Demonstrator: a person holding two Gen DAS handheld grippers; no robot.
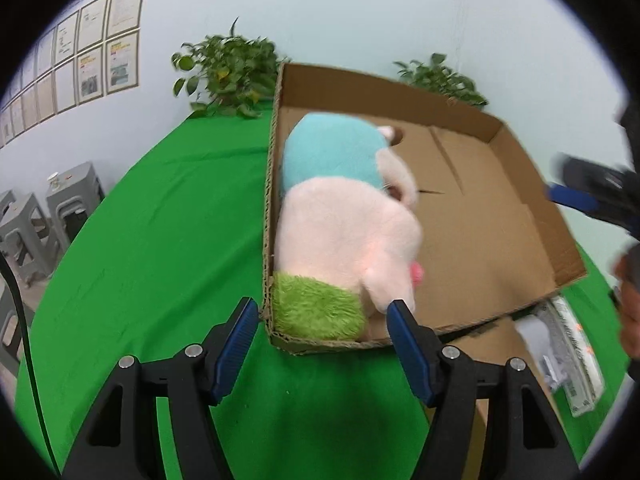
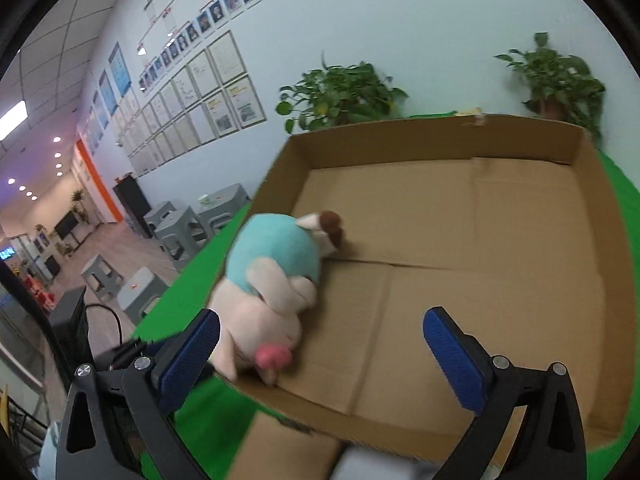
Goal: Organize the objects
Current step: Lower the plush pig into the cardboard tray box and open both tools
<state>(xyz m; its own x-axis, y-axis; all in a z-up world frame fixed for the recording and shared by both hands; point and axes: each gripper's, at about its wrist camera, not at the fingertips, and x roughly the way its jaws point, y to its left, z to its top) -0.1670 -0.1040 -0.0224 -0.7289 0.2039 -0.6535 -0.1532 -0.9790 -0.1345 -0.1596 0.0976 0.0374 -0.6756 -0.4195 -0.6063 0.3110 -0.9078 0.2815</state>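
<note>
Pink, teal and green plush toy (image 1: pixel 344 236) lies in shallow brown cardboard box (image 1: pixel 500 216), against its left wall. Left gripper (image 1: pixel 320 316) wide, empty; right gripper (image 2: pixel 320 332) likewise. Toy likely light, soft, squashy, non-slip; pinch mid-body.

left wrist: near box (image 1: pixel 460 216) corner | right wrist: above | shared: box interior

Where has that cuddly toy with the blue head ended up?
The plush toy lies inside the shallow cardboard box on the green tablecloth, against the box's left wall in both wrist views, with the rest of the box floor bare.
</note>
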